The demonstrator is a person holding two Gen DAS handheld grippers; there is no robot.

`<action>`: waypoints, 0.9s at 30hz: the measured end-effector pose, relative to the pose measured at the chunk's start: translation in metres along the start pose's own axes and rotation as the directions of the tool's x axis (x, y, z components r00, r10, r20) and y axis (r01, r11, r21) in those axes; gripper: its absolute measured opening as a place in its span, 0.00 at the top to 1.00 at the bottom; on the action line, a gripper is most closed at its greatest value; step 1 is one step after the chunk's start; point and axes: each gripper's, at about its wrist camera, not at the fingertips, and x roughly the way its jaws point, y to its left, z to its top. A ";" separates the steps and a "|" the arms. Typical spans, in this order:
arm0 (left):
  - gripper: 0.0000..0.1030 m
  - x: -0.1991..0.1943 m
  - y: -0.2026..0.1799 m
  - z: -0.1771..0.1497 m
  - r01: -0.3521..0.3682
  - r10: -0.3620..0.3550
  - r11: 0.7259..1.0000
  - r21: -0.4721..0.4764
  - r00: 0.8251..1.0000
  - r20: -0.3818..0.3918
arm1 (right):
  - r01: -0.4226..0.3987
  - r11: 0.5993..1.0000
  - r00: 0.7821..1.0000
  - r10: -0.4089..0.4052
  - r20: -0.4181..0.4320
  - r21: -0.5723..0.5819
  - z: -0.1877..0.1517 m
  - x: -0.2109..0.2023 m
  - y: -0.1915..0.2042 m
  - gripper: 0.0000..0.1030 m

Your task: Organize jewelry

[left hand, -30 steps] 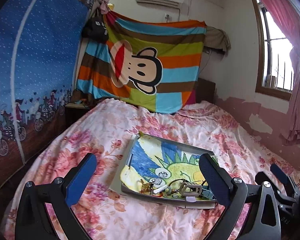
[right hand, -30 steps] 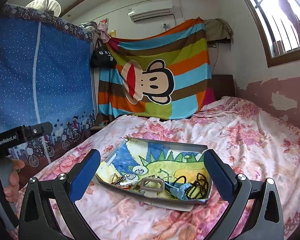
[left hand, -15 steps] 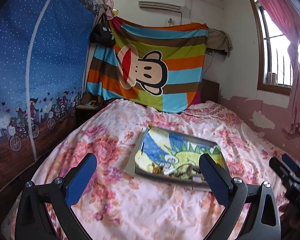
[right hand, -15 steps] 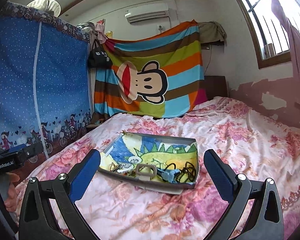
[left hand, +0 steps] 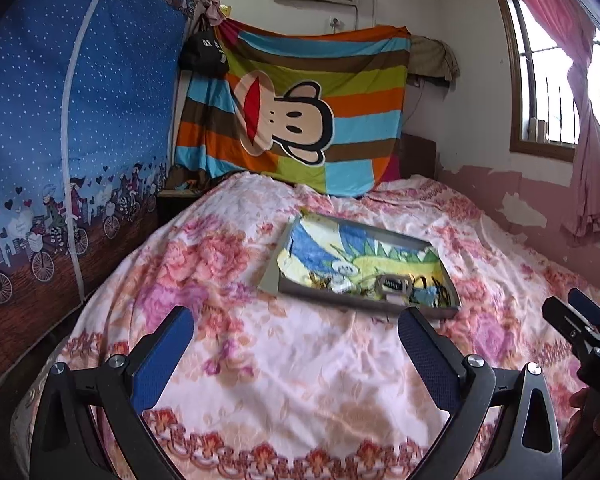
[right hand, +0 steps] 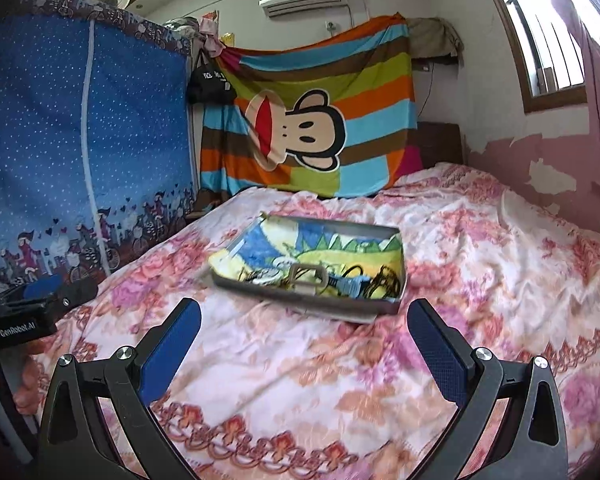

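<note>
Held both sets of tongs wide open and empty above the near end of the flowered bedspread (left hand: 300, 360), the left gripper (left hand: 296, 344) and the right gripper (right hand: 304, 340) well apart from the grey tray (right hand: 396, 240). Lay further up the bed, that tray, lined with a cartoon cloth (right hand: 260, 248). Gathered along its near edge: a tangle of jewelry (right hand: 364, 284), blurred, beside a beige buckle-like piece (right hand: 306, 276).

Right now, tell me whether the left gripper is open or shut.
Open. In the left wrist view the left gripper has its two blue pads spread wide apart, with only the floral bedspread between them, nothing held.
</note>
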 end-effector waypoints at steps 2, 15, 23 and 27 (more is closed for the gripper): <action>0.00 -0.003 0.000 -0.007 0.011 -0.010 1.000 0.005 1.000 -0.014 | 0.001 1.000 1.000 -0.001 -0.013 -0.006 -0.004 0.002 0.000 0.01; 0.00 0.003 0.000 -0.022 -0.013 0.016 0.999 0.035 0.998 -0.065 | 0.010 1.000 0.999 -0.010 -0.044 -0.017 -0.010 0.011 0.000 0.01; 0.00 0.001 0.001 -0.022 -0.021 0.022 0.999 0.033 0.998 -0.058 | 0.009 1.000 0.998 -0.011 -0.055 -0.029 -0.012 0.015 0.004 0.01; 0.00 0.002 0.001 -0.022 -0.020 0.022 0.999 0.033 0.998 -0.058 | 0.011 0.999 0.998 -0.012 -0.059 -0.031 -0.011 0.016 0.005 0.01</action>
